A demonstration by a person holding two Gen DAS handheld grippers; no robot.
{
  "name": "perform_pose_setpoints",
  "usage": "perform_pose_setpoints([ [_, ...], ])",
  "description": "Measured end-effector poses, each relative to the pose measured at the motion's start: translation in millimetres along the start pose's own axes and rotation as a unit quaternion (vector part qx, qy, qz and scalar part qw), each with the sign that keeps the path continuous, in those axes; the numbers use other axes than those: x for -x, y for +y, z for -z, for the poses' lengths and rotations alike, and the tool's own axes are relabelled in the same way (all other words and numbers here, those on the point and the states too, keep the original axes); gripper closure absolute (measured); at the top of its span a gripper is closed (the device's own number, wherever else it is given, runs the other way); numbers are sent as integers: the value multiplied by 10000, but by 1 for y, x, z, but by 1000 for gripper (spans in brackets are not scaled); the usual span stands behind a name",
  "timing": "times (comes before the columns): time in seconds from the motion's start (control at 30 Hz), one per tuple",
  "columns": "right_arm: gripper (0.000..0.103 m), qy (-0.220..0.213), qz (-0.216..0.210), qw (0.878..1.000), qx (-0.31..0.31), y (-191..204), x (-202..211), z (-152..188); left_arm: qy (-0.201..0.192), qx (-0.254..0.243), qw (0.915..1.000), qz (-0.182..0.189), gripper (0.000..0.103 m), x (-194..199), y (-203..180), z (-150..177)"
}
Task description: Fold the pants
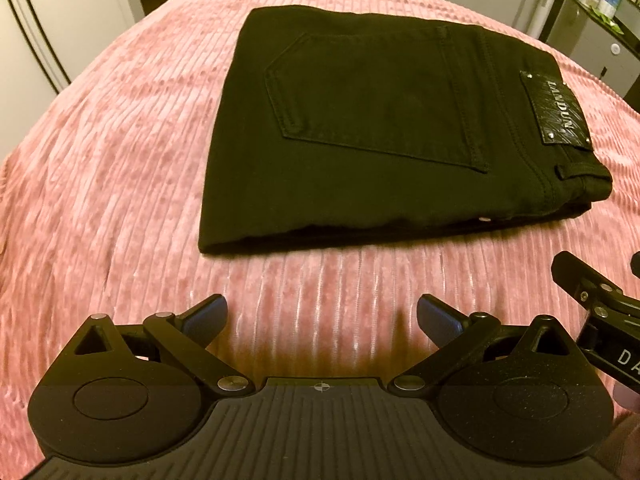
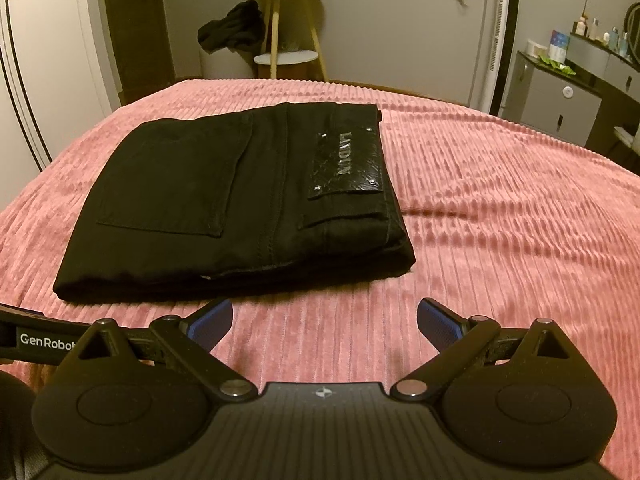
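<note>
The black pants (image 1: 360, 128) lie folded into a flat rectangle on the pink ribbed bedspread (image 1: 100, 168), back pocket and a leather "LANDUN" patch (image 1: 558, 110) facing up. They also show in the right wrist view (image 2: 224, 208), with the patch (image 2: 346, 168) near their right edge. My left gripper (image 1: 322, 316) is open and empty, a short way in front of the pants' near edge. My right gripper (image 2: 325, 320) is open and empty, just in front of the pants' near right corner. Part of the right gripper (image 1: 600, 304) shows at the right edge of the left wrist view.
The pink bedspread (image 2: 500, 208) stretches on all sides of the pants. Beyond the bed stand a small round side table (image 2: 282, 28) with dark clothing (image 2: 234, 28) beside it, and a grey cabinet (image 2: 560, 96) with bottles at the right.
</note>
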State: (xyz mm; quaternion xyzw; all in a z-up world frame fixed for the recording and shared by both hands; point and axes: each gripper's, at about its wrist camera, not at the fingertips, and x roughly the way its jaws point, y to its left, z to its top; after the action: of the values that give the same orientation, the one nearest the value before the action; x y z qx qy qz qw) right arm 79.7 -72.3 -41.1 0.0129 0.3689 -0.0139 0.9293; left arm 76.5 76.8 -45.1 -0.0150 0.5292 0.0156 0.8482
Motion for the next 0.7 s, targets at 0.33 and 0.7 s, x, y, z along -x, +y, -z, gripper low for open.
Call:
perform_pose_setpoints([
  [0.33,4,26,-32,10000,-43,-1,-1,0,17,10,10000,9,0,0,0,0],
  [0.7,4,10,-30,10000,-55,-2,-1,0,60,24,10000,33,0,-3,2,0],
])
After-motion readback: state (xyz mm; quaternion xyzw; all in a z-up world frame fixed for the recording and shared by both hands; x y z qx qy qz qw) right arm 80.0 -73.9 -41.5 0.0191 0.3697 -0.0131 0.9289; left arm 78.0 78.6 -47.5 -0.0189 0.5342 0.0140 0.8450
